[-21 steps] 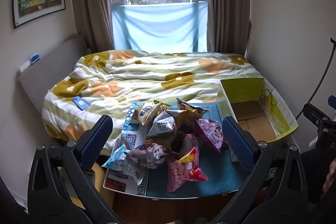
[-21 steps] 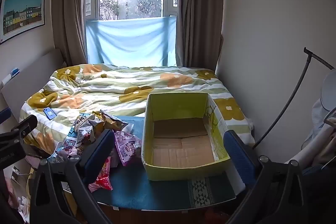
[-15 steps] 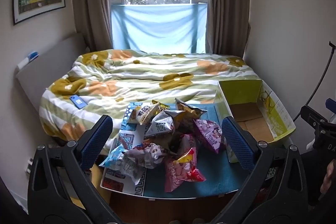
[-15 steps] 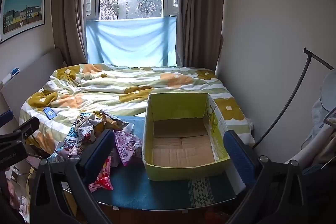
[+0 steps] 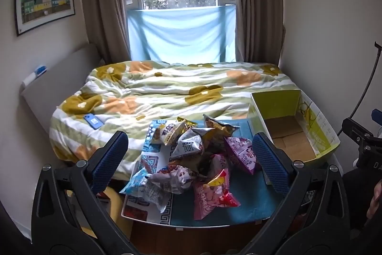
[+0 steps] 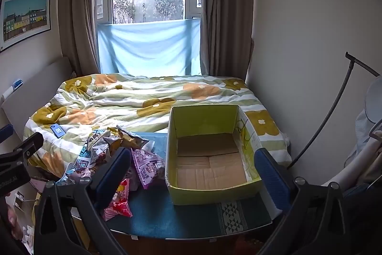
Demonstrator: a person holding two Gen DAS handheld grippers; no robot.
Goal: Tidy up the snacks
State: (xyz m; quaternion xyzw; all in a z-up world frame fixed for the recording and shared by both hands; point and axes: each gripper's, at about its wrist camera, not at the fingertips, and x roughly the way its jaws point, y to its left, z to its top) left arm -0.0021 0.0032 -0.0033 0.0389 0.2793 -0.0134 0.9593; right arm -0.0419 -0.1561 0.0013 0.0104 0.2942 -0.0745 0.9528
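2 grippers hover above a worktop (image 5: 248,207) at the foot of a bed (image 5: 167,92). Left gripper (image 5: 189,159): jaws spread wide, grasping nothing, framing the heap of snack packets (image 5: 191,159). Right gripper (image 6: 192,171): jaws likewise released, spanning the green cardboard box (image 6: 214,194), which holds no packets. Lower packets are partly buried, their count unclear; the right gripper's near finger (image 6: 112,173) hides part of the heap.

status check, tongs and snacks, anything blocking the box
Left tongs open, empty, above snack pile. Right tongs open, empty, over cardboard box. Box empty, beside pile on table. Nothing blocking.
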